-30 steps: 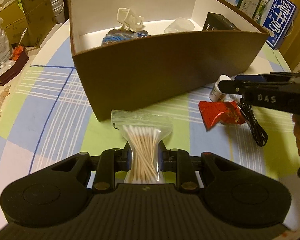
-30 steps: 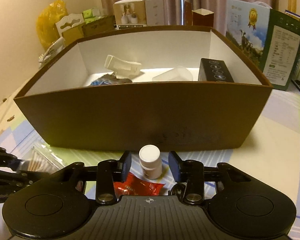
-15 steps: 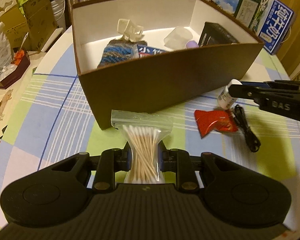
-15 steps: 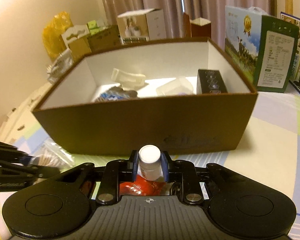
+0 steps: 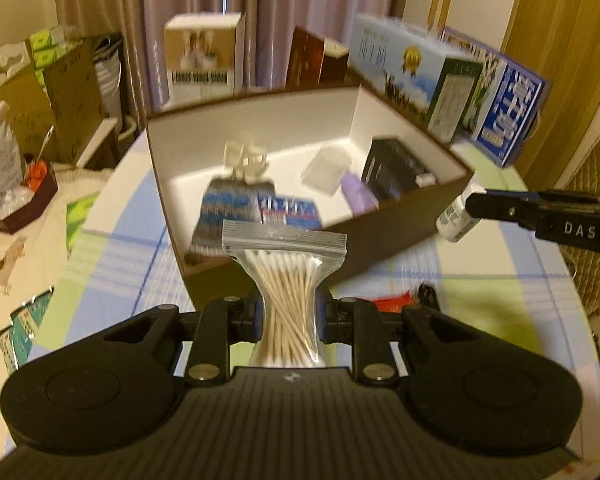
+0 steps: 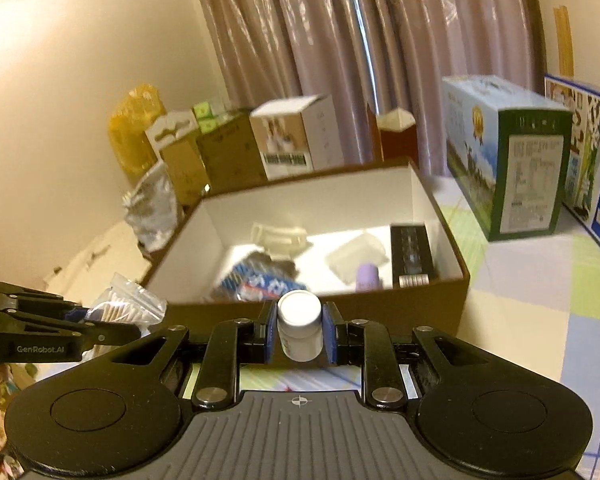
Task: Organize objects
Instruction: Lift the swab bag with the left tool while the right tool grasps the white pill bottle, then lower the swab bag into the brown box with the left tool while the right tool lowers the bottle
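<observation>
Through my left wrist camera, I am pinching the bag of cotton swabs at its waist with my left gripper, and I am now holding it well above the table, level with the near wall of the brown box. A second ago I was looking at that wall from low down; now I am seeing over it to the things inside, so the bag is getting ready to go in. To the right, my right gripper is carrying the white bottle just outside the box's right corner. The red packet is lying mostly hidden behind my fingers, and motion blur is smearing the box contents.

Through my right wrist camera, my right gripper is clamping the white bottle, which half a second ago was barely off the table and is now riding at the height of the box's rim. I am seeing my left gripper at the left edge with the bag, partly cut off. The items in the box are too blurred to identify.
</observation>
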Demonstrator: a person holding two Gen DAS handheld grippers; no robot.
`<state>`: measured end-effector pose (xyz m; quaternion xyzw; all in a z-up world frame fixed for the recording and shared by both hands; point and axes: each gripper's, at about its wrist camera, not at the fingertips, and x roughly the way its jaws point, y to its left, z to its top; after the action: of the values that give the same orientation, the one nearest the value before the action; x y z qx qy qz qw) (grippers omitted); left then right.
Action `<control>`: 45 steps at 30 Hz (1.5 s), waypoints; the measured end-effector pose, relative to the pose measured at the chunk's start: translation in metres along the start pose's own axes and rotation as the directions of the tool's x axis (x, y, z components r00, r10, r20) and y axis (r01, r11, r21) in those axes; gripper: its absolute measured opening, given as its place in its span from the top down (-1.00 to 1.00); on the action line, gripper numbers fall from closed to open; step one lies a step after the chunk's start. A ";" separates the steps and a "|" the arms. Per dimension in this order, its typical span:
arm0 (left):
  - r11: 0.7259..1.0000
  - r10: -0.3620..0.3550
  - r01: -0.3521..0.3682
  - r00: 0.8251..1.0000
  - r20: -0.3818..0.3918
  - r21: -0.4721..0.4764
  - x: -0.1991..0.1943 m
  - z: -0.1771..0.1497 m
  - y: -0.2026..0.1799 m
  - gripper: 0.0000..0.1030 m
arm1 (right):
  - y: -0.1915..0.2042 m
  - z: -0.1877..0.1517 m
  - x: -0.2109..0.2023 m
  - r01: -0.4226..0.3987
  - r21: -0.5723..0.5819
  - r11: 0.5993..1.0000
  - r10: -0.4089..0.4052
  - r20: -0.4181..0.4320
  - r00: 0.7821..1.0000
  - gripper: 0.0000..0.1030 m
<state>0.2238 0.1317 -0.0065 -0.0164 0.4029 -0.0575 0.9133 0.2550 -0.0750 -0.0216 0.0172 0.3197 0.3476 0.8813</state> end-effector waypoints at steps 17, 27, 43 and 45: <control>0.997 0.076 -0.075 0.996 0.041 -0.023 0.047 0.082 0.031 0.62 | 0.001 0.058 0.062 -0.004 0.008 1.000 0.004 0.020 1.000 0.60; 0.989 0.141 -0.144 0.988 -0.069 -0.033 0.113 0.097 0.050 0.62 | -0.021 0.063 0.112 0.021 0.074 0.997 -0.015 -0.077 0.997 0.60; 0.986 0.165 -0.164 0.984 -0.075 0.012 0.137 0.107 0.056 -0.03 | -0.030 0.067 0.146 0.056 0.076 0.996 -0.045 -0.137 0.989 0.59; 0.987 0.161 -0.161 0.984 -0.078 0.011 0.137 0.108 0.057 -0.08 | -0.030 0.068 0.149 0.063 0.077 0.995 -0.052 -0.141 0.989 0.59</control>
<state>0.4003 0.1698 -0.0383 0.0204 0.4383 0.0152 0.8985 0.3944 0.0079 -0.0575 0.0194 0.3947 0.3091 0.8651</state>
